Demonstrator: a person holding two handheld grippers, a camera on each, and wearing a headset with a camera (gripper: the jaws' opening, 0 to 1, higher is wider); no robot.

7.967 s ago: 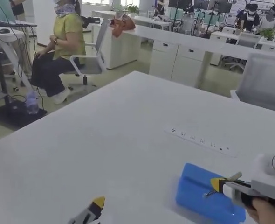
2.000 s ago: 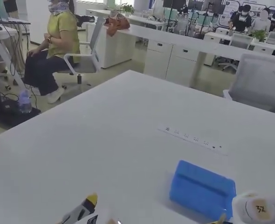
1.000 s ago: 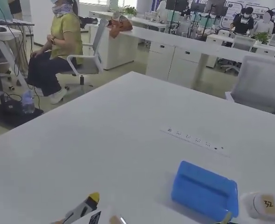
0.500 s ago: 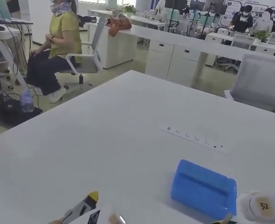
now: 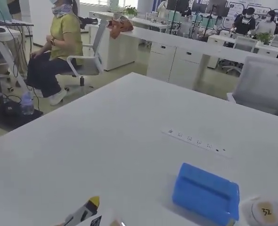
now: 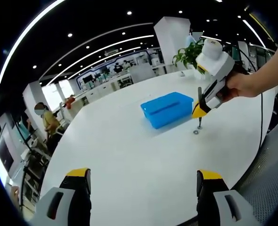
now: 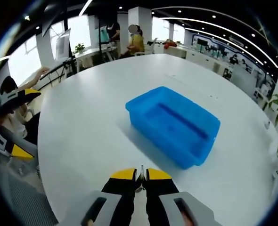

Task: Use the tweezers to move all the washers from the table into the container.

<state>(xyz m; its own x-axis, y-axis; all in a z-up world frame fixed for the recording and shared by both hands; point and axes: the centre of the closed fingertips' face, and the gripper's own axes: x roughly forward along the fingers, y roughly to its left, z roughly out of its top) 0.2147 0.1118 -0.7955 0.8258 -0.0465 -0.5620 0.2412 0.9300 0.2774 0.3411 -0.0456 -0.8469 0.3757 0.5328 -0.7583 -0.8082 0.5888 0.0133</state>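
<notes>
Right claw [image 6: 199, 109], clenched on slim metal tweezers [image 6: 200, 121], has left the blue plastic container [image 6: 167, 108].
Tips aim at a small metal washer [image 6: 196, 133] beneath it, ready to pinch; left claw [image 6: 143, 173] gapes idle.

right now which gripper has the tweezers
The right gripper: its jaws are shut on the tweezers, while the left gripper is open with nothing between its jaws.

The rectangular blue plastic container [image 7: 174, 123] looks smooth and slightly translucent, with a soft sheen on its walls. The white table [image 5: 106, 141] has a smooth, matt top. The thin metal tweezers [image 6: 200, 121] and the small metal ring washer [image 6: 196, 133] are dull grey. The right gripper [image 7: 140, 175] and the left gripper [image 6: 143, 174] have smooth, matt grey plastic shells with yellow plastic tips.
</notes>
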